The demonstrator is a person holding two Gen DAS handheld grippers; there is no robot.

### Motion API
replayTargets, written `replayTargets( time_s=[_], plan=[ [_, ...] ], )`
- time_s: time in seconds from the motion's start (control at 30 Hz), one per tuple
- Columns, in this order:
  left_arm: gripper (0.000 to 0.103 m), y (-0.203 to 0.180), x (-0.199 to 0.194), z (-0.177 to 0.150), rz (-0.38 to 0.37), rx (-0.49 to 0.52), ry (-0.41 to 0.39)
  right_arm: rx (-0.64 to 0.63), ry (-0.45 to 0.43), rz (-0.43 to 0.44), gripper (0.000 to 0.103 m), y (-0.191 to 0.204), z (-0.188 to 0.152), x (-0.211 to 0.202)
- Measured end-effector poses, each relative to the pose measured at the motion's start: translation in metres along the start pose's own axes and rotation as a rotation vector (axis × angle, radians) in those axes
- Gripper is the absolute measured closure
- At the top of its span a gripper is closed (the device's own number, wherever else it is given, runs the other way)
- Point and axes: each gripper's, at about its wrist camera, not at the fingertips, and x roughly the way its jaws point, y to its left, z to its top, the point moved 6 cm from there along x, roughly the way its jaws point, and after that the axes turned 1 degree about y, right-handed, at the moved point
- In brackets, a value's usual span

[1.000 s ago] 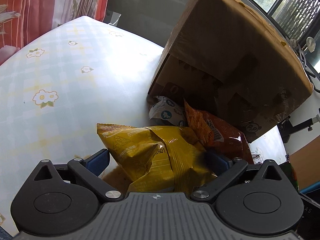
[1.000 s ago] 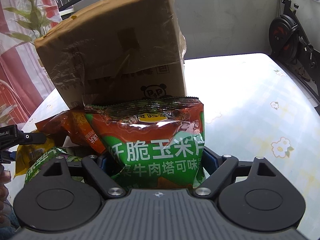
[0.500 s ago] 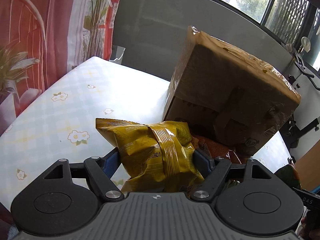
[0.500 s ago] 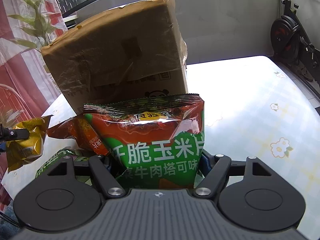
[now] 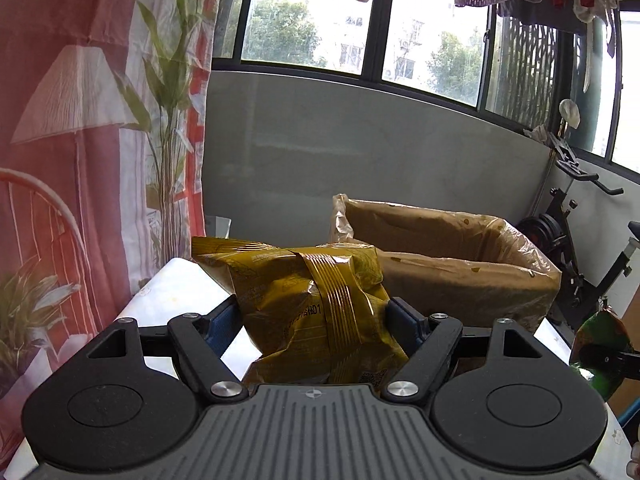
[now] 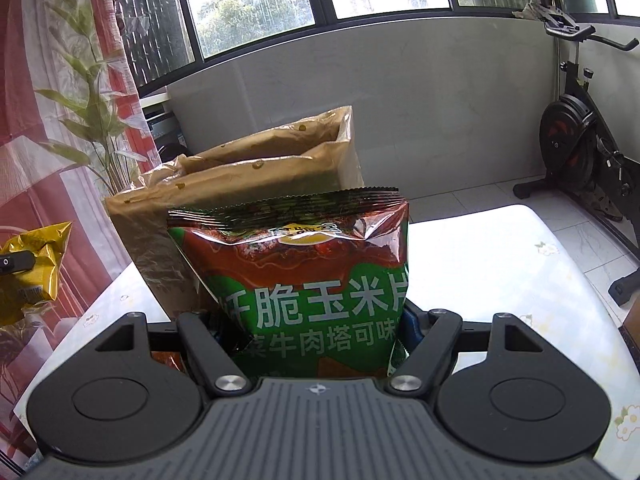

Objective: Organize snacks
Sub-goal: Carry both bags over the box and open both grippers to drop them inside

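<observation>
My left gripper (image 5: 314, 312) is shut on a crumpled yellow snack bag (image 5: 304, 300) and holds it up in the air, level with the open top of the cardboard box (image 5: 452, 252). My right gripper (image 6: 316, 320) is shut on a green and red corn chip bag (image 6: 308, 276), held upright in front of the same box (image 6: 248, 176). The yellow bag also shows at the left edge of the right wrist view (image 6: 32, 268). The green bag shows at the right edge of the left wrist view (image 5: 600, 352).
The box stands on a table with a pale flowered cloth (image 6: 500, 264). A red patterned curtain (image 5: 80, 160) hangs at the left. An exercise bike (image 6: 580, 152) stands at the right beyond the table. A grey wall and windows lie behind.
Both grippers have risen with their bags, from low by the snack pile at the box's foot to the height of the box's open top. The pile has dropped out of view.
</observation>
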Motion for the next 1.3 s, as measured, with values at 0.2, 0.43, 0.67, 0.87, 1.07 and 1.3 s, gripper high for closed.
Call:
replayTargets(
  time_s=[0.2, 0.43, 0.67, 0.87, 1.07, 1.3],
  plan=[
    [0.023, -0.037, 0.011, 0.046, -0.074, 0.067, -0.091, -0.068, -0.132, 0.038, 0.028, 0.016, 0.057, -0.011],
    [0.023, -0.072, 0.054, 0.086, -0.135, 0.138, -0.135, -0.144, -0.238, 0.065, 0.028, 0.037, 0.114, 0.014],
    [0.023, -0.091, 0.13, 0.097, -0.146, 0.131, -0.091, -0.202, -0.248, 0.114, 0.028, 0.055, 0.147, 0.086],
    [0.023, -0.094, 0.184, 0.087, -0.128, 0.149, -0.017, -0.193, -0.151, 0.114, 0.028, 0.051, 0.144, 0.145],
    [0.019, -0.089, 0.21, 0.077, -0.143, 0.165, 0.039, -0.127, -0.07, 0.096, 0.021, 0.04, 0.134, 0.17],
    [0.017, -0.077, 0.21, 0.076, -0.14, 0.134, 0.071, -0.133, -0.037, 0.076, 0.015, 0.04, 0.132, 0.167]
  ],
)
